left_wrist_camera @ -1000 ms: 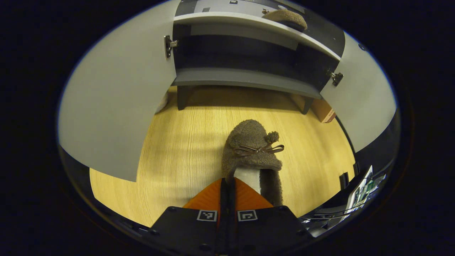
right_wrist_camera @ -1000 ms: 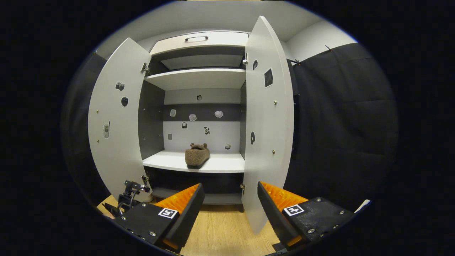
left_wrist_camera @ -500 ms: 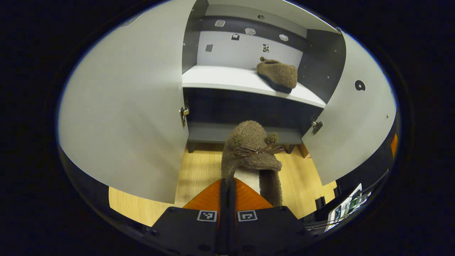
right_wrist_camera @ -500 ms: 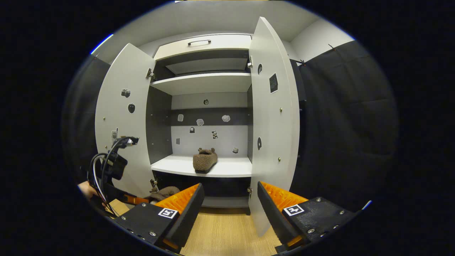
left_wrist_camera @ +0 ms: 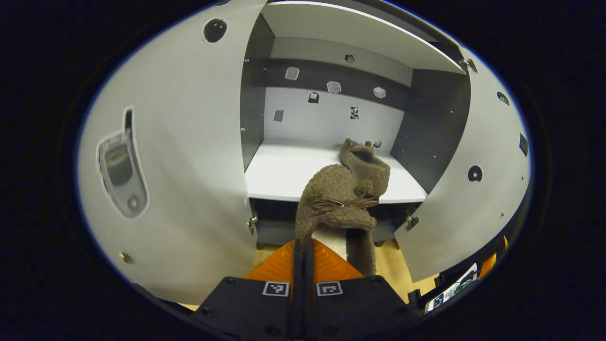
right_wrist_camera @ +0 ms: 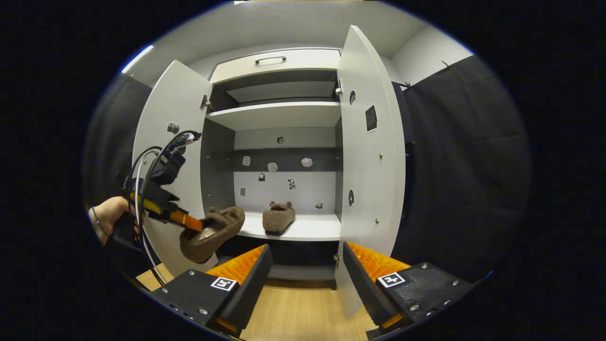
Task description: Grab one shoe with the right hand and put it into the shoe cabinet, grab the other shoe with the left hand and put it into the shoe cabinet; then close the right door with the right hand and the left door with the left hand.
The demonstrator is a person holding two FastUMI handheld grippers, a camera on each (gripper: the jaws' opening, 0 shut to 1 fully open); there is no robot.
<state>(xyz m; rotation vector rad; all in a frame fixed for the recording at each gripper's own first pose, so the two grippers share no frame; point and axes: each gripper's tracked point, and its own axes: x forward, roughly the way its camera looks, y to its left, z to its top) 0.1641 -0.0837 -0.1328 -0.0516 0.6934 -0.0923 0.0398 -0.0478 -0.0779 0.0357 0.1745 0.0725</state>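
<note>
While the left hand-held gripper [left_wrist_camera: 303, 246] stays out of it, no — scrap that: with its fingers pressed together on the heel-side collar of the second shoe [left_wrist_camera: 337, 208], the left hand-held gripper carries it toe-forward, so the toe leads straight ahead toward the shelf [left_wrist_camera: 284, 173]. Pinching the rim rather than the body looks like the easy hold for a soft fuzzy slipper, sole hanging down. In the right gripper view that same shoe [right_wrist_camera: 211, 233] hangs just short of the shelf edge, not yet over it. First shoe [left_wrist_camera: 367, 161] already sits on the shelf, ahead and slightly right of the carried one, leaving bare shelf ahead-left for the drop. Right hand-held gripper [right_wrist_camera: 307, 279] is empty, fingers wide apart, held back low in front of the shoe cabinet [right_wrist_camera: 279, 59], probably waiting for its door. Left door [left_wrist_camera: 170, 156] stands close on the left of the left gripper, right door [right_wrist_camera: 371, 189] just ahead of the right one; both swung open, closing not yet started
</note>
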